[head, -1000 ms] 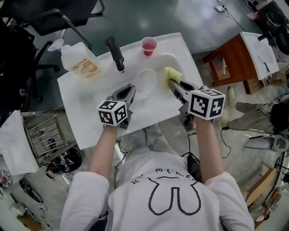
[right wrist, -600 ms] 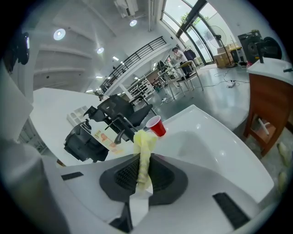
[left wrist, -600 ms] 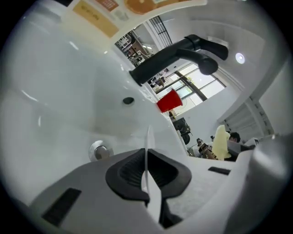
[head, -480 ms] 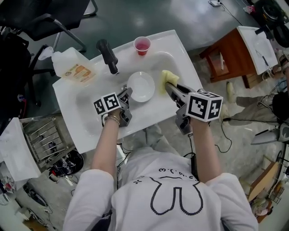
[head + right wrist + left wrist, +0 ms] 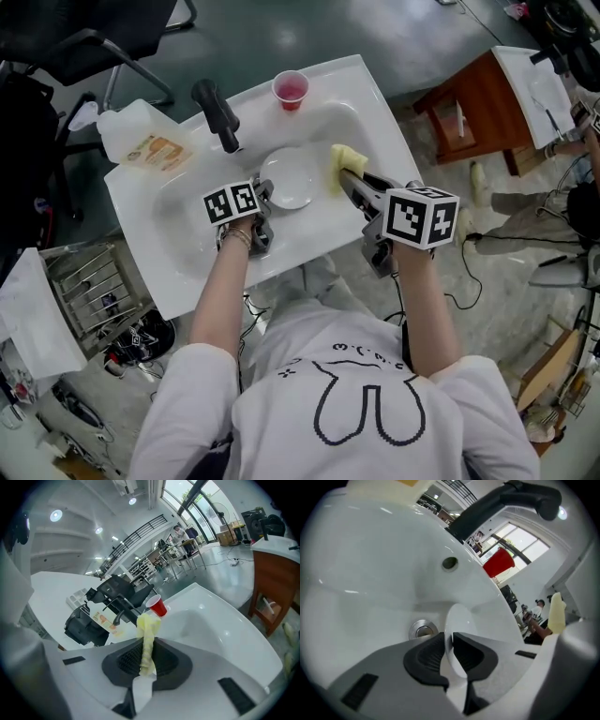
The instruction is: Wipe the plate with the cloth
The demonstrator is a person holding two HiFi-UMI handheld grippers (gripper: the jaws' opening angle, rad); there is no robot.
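Left gripper [image 5: 450,649], jaws just easing apart, pinched the white plate [image 5: 287,178] by its rim in the middle of the sink [image 5: 377,105]. The plate likely needed steadying before the right gripper [image 5: 149,660], clamped on the yellow cloth [image 5: 148,629], wiped.

Round white plate [image 5: 287,178]: smooth, glossy
Crumpled yellow cloth [image 5: 343,161]: soft, matt, wrinkled
White sink basin [image 5: 309,239]: smooth, glossy
Round drain ring [image 5: 423,631]: bare metal
Red cup [image 5: 291,90]: shiny plastic
Black tap [image 5: 216,112]: matt
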